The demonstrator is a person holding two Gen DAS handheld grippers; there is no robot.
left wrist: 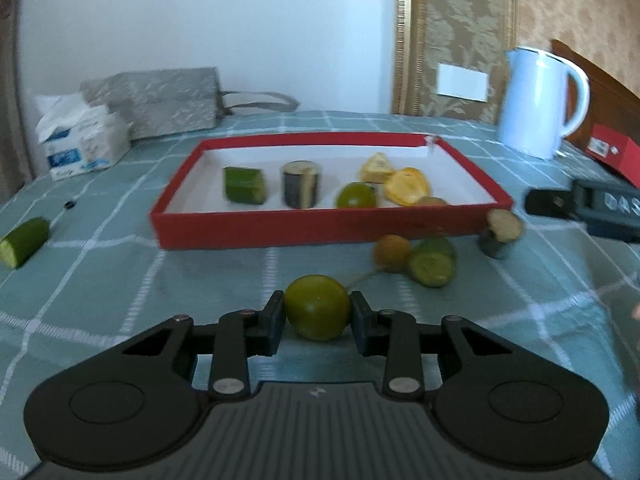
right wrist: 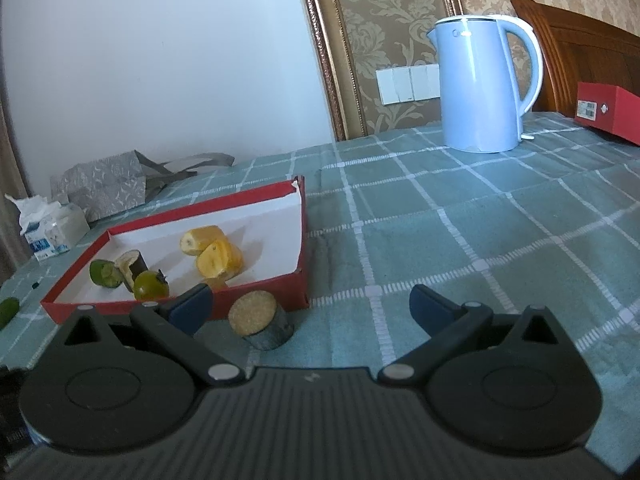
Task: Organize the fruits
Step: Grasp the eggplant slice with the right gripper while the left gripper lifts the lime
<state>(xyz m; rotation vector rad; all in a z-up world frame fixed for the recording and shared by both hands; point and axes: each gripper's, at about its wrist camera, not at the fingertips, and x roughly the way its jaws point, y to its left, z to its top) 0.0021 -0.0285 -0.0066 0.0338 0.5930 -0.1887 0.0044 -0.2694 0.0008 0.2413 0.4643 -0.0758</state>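
My left gripper (left wrist: 317, 314) is shut on a round green fruit (left wrist: 316, 300) just above the checked cloth, in front of the red tray (left wrist: 320, 230). The tray holds a cucumber piece (left wrist: 244, 185), a dark cane piece (left wrist: 302, 184), a green fruit (left wrist: 356, 196) and banana pieces (left wrist: 406, 186). Outside it lie a small brown fruit (left wrist: 392, 252), a cucumber piece (left wrist: 432, 264), a cane piece (left wrist: 500, 232) and, far left, another cucumber piece (left wrist: 24, 240). My right gripper (right wrist: 310, 296) stands open and empty, with that cane piece (right wrist: 258, 318) beside its left finger.
A pale blue kettle (right wrist: 480, 88) stands at the back right, with a red box (right wrist: 608, 112) beyond it. A tissue pack (left wrist: 80, 140) and a grey bag (left wrist: 156, 100) sit at the back left. Green checked cloth (right wrist: 480, 220) stretches to the right of the tray.
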